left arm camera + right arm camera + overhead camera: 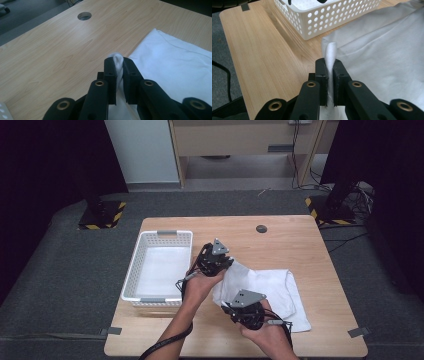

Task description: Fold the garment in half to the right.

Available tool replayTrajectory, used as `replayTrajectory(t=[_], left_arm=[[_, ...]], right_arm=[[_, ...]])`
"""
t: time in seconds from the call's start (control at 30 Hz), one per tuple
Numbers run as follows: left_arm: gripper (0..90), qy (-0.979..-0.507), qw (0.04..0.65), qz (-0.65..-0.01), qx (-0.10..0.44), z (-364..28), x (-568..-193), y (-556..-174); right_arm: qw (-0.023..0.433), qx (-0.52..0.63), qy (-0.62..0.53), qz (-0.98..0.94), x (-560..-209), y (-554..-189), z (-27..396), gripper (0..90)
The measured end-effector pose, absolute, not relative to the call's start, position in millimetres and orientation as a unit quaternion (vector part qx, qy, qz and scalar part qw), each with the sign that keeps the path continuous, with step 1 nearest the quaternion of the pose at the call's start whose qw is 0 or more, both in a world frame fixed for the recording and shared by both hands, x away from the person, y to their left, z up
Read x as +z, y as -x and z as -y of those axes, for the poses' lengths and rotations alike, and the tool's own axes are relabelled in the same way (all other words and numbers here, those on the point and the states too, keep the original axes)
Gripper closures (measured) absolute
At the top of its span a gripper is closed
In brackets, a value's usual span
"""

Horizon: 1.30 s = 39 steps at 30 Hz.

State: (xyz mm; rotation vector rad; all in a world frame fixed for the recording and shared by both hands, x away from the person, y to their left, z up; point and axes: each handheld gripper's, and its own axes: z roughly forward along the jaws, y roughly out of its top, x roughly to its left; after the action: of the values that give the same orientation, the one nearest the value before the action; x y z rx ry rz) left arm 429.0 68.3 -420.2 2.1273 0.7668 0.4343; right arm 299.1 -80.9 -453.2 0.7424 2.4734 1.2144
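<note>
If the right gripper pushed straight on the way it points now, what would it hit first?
Probably the white perforated plastic basket. The right gripper, shut on a fold of the white cloth, looks across a strip of bare wooden table toward the basket's wall. Depth is uncertain.

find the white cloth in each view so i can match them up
High view: white cloth lies right of centre, beside the white basket.
Left gripper view: cloth at right, a fold pinched in the left gripper.
Right gripper view: cloth at right, its edge pinched in the right gripper.
Shared landmark: the basket.
</note>
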Motion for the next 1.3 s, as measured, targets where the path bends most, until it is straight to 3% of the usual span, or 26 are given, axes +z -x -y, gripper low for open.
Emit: replayTrajectory(t=[0.73,1.3], left_arm=[[83.6,-0.84,0.403,-0.318,0.174,-96,-414,-427],[83.6,-0.846,0.403,-0.31,0.159,-49,-410,-439]], right_arm=[[0.134,0.439,-0.252,-0.852,-446,-298,58,84.9],[0.138,0.46,-0.289,-0.828,-437,-299,111,85.0]])
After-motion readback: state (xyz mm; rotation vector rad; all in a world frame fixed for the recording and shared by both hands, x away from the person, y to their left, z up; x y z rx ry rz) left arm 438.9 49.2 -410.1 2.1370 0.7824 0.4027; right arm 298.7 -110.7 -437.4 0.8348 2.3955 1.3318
